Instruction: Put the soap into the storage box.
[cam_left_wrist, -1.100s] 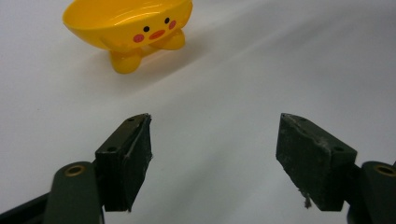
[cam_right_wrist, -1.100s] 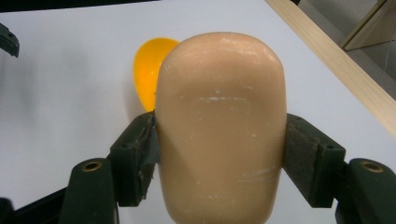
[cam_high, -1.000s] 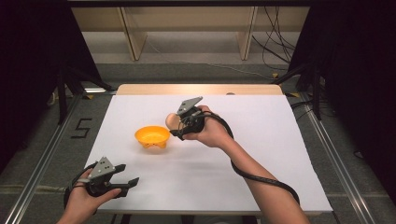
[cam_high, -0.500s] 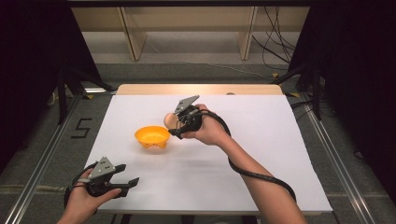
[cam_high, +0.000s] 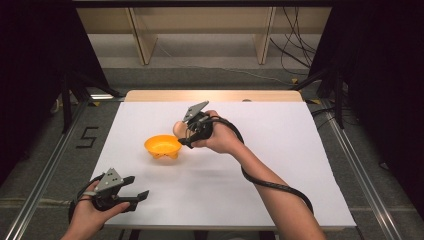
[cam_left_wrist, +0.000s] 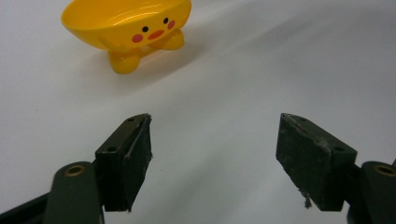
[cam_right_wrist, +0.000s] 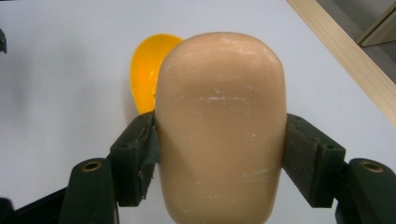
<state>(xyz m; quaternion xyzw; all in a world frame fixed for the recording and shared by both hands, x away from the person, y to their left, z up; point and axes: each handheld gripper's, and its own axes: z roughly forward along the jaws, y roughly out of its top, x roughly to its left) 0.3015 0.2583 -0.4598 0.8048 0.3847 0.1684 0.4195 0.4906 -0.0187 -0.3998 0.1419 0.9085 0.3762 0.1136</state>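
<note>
A yellow bowl (cam_high: 162, 146) with a chick face and little feet stands on the white table, left of centre; it also shows in the left gripper view as the bowl (cam_left_wrist: 126, 23) and behind the held thing as the bowl (cam_right_wrist: 144, 74). My right gripper (cam_high: 183, 135) hangs just right of and above the bowl, shut on a tan egg-shaped object (cam_right_wrist: 219, 126), seen small as the tan object (cam_high: 178, 127). Both pads press on its sides. My left gripper (cam_high: 140, 200) rests low near the front left edge, open, with bare table between its fingers (cam_left_wrist: 126, 158).
The white table top (cam_high: 280, 165) has a wooden strip (cam_high: 215, 96) along its far edge. Metal rails run along the floor on both sides. Shelving legs and cables stand beyond the table. A black cable (cam_high: 275, 185) trails along the right forearm.
The right gripper with the tan object has shifted slightly toward the bowl. The left gripper has stayed in place.
</note>
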